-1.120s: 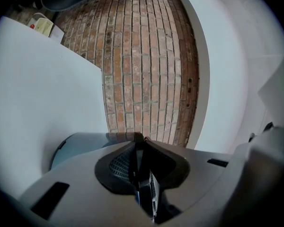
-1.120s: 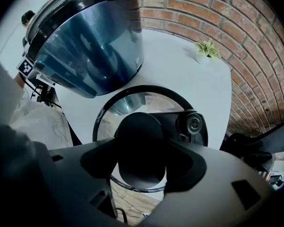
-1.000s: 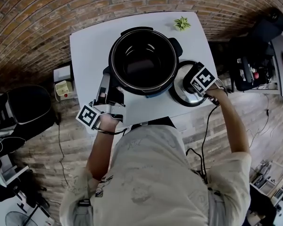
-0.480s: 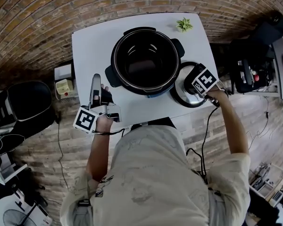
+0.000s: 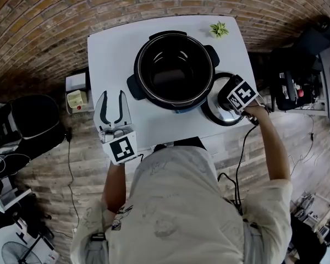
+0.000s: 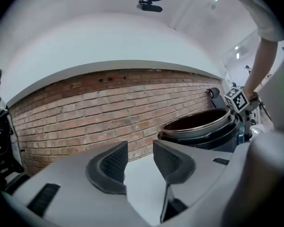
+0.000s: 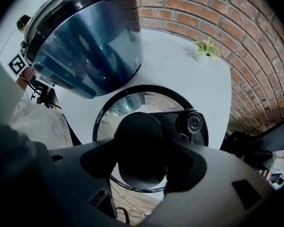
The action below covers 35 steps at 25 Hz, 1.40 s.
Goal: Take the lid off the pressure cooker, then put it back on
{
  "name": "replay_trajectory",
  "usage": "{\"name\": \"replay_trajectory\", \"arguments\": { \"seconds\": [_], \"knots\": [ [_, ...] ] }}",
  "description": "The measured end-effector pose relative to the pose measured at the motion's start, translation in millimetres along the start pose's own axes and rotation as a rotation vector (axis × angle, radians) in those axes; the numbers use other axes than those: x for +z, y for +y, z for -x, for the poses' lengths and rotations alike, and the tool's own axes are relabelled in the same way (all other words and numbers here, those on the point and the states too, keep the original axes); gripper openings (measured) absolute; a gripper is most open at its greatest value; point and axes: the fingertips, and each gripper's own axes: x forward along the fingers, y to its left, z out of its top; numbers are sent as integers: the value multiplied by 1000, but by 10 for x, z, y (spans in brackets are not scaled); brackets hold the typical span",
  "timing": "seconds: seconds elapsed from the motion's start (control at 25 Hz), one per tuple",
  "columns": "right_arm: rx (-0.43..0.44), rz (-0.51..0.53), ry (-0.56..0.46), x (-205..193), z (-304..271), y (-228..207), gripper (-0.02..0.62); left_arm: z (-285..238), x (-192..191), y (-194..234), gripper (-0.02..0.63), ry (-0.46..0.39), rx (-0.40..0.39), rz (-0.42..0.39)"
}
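**Lid parked beside open pot**

Head view: the lid (image 5: 212, 111) lay on the table (image 5: 110, 54) just right of the open pot (image 5: 136, 70), under the right gripper (image 5: 228, 99).

Left gripper view: the left gripper (image 6: 139, 162) had just been opening and stood wide, with nothing between its jaws.

Right gripper view: the jaws clamped the knob (image 7: 139, 145), probably ready to lift the lid back on.

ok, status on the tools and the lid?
Left tool just opened, empty, clear of cooker. Right tool clamped on lid knob, lid on table beside open cooker. Nothing blocking.
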Motion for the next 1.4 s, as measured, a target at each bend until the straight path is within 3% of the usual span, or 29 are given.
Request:
{"name": "replay_trajectory", "arguments": {
  "seconds": [0.32,0.48,0.76,0.92,1.04,1.28,1.4],
  "knots": [
    [-12,21,-12,10,2,-15,305,-6,-129,-10,179,44,-41,79],
    [-51,47,-35,27,37,-49,350,-11,-129,-14,179,46,-48,83],
    [-70,-19,-197,120,292,-38,359,0,-120,-24,179,44,-55,94],
    [-110,-100,-371,200,530,-31,359,5,-113,-3,179,41,-52,101],
    [-150,-182,-560,287,742,-25,357,7,-98,9,179,36,-52,98],
    [-312,-312,-968,332,1264,-65,347,22,-68,12,179,21,-52,105],
    [-449,-353,-1202,273,1578,-70,341,27,-78,16,179,15,-63,174]
  ]
}}
